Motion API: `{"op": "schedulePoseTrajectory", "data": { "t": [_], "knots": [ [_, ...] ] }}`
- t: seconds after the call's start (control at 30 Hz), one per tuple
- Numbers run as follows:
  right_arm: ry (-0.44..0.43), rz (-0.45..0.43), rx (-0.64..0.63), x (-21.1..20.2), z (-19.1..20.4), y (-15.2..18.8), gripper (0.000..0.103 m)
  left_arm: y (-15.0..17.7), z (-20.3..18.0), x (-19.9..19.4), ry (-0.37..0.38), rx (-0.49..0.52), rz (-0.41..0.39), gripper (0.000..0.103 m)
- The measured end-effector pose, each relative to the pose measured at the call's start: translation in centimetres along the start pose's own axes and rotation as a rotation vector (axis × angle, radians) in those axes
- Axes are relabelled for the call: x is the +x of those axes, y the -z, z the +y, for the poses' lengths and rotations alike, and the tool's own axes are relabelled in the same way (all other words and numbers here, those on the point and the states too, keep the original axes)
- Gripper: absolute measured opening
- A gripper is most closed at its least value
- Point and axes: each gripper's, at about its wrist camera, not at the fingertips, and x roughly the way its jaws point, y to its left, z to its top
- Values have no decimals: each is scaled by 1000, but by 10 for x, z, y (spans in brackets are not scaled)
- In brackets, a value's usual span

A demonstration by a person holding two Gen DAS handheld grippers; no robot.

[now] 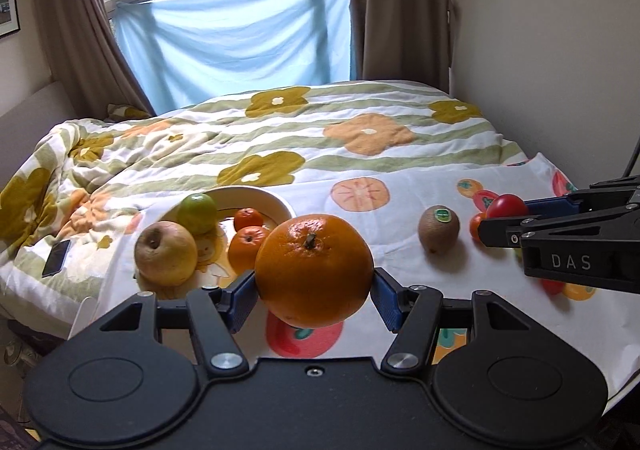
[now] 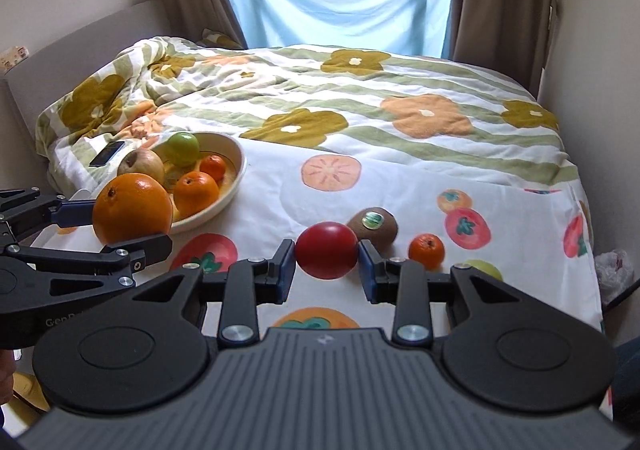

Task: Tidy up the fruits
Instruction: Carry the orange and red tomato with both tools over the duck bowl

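Observation:
My left gripper (image 1: 314, 296) is shut on a large orange (image 1: 314, 270), held above the cloth just right of the cream bowl (image 1: 276, 199); the orange also shows in the right wrist view (image 2: 132, 209). The bowl (image 2: 236, 166) holds a green apple (image 1: 197, 213), a brownish apple (image 1: 166, 253) and two small oranges (image 1: 248, 246). My right gripper (image 2: 326, 270) is shut on a red tomato (image 2: 327, 250), seen from the left wrist view too (image 1: 507, 206). A kiwi (image 2: 374, 228), a small orange (image 2: 426, 248) and a green fruit (image 2: 486, 269) lie on the cloth.
A fruit-printed white cloth (image 2: 280, 202) covers the near bed over a flowered quilt (image 2: 360, 98). A phone (image 1: 56, 258) lies on the quilt left of the bowl. A wall (image 1: 560, 50) runs along the right; curtains and window are behind.

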Motion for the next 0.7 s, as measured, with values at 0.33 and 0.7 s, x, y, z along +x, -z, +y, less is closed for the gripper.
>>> {"op": "schedulePoseTrajectory", "data": {
  "t": [0.33,0.7],
  "knots": [
    [-61,10,-56,43,55,-35,49,-5,55,26,-45,-2,37,65],
    [-74,51,-78,99,92,-58,49,0,89,74,-16,33,105,65]
  ]
}}
